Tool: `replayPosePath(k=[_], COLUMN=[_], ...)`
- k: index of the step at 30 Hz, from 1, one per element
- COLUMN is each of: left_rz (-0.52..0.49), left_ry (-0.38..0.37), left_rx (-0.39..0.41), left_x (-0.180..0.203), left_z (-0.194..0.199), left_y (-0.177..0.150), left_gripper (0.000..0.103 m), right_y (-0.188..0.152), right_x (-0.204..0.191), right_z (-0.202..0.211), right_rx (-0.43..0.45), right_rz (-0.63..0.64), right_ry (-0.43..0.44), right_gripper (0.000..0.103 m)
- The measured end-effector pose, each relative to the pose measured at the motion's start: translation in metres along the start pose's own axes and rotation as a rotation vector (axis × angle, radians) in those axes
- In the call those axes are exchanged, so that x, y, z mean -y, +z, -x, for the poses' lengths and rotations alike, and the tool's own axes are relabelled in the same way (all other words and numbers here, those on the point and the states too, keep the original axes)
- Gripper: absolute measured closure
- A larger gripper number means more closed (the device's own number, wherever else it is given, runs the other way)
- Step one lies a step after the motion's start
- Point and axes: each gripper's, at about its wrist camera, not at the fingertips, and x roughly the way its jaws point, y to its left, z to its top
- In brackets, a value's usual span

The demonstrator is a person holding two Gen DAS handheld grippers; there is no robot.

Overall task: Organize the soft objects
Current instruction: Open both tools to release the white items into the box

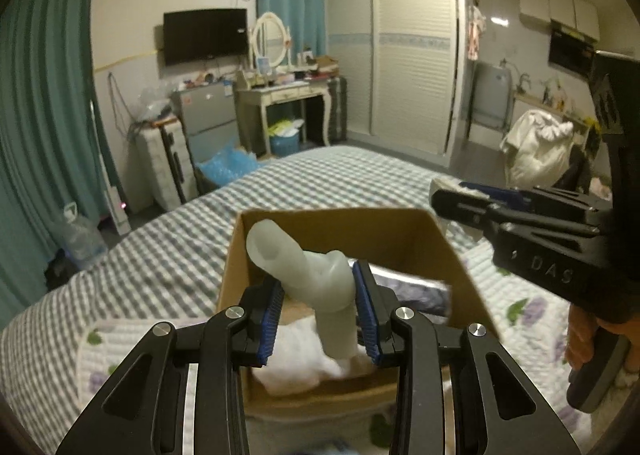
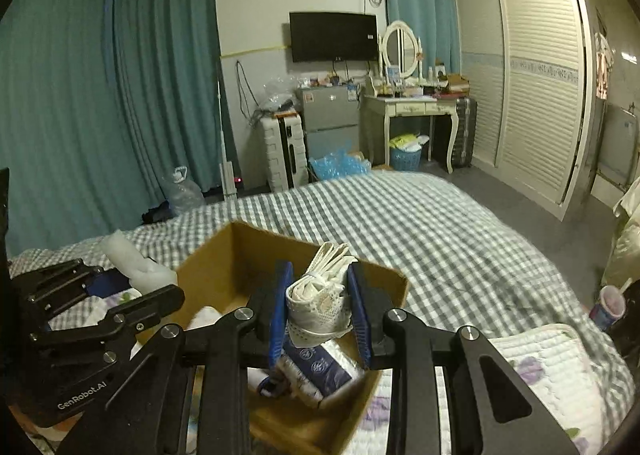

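The left gripper [image 1: 320,307] was closed tight on a soft, pale rubbery tube piece [image 1: 316,279]. The piece was squeezed between the 2 blue pads [image 1: 272,319] and stuck up past the fingertips. It was held over an open cardboard box [image 1: 452,255], which sat just below and ahead of the gripper. Something white and soft [image 1: 296,359] lay in the box under the piece.

The right gripper [image 2: 320,307] was closed tight on a folded white cloth bundle [image 2: 324,295], pinched between its 2 blue pads [image 2: 278,307]. The same box [image 2: 224,267] was seen right under and in front of it. A dark blue packet [image 2: 320,367] lay in the box below the bundle.

The box was set on a flowery quilt [image 2: 540,359] spread on a checked bed [image 2: 420,223]. The 2 grippers were held side by side, close together.
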Motion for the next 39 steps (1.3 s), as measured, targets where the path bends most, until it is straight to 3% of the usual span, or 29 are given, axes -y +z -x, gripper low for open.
replayPosePath(k=[5, 9, 10, 11, 12, 13, 18, 29, 34, 39], left_rz=[-0.007, -0.026, -0.031, -0.029, -0.023, -0.009, 0.013, -0.005, 0.009, 0.032], left_ry=[-0.004, 0.028, 0.049, 0.066, 0.076, 0.085, 0.098, 0.118, 0.114, 0.128], left_rx=[-0.041, -0.039, -0.042, -0.040, -0.025, 0.008, 0.060, 0.214, 0.225, 0.169], left_x=[-0.005, 0.001, 0.003, 0.002, 0.002, 0.003, 0.000, 0.006, 0.002, -0.007], left_z=[-0.025, -0.026, -0.026, -0.025, -0.020, -0.010, 0.039, 0.193, 0.226, 0.218], left_y=[-0.010, -0.015, -0.014, -0.013, -0.012, -0.011, 0.005, 0.028, 0.015, -0.020], left_gripper=[0.069, 0.060, 0.054, 0.035, 0.019, 0.015, 0.014, 0.009, 0.008, 0.008], right_y=[-0.018, -0.027, -0.027, -0.026, -0.025, -0.023, -0.012, 0.025, 0.015, -0.017], right_x=[0.008, 0.014, 0.015, 0.016, 0.016, 0.017, 0.008, -0.037, -0.059, -0.064], right_z=[-0.042, -0.048, -0.046, -0.045, -0.042, -0.035, 0.008, 0.169, 0.217, 0.228], right_rx=[-0.054, -0.066, -0.066, -0.063, -0.058, -0.043, -0.001, 0.078, 0.092, 0.067], right_rz=[-0.001, -0.003, -0.006, -0.009, -0.015, -0.026, -0.007, 0.041, 0.056, 0.033], right_ry=[-0.013, -0.020, -0.022, -0.027, -0.033, -0.034, -0.062, -0.119, -0.132, -0.110], right_gripper=[0.075, 0.073, 0.071, 0.058, 0.039, 0.034, 0.033, 0.031, 0.023, 0.022])
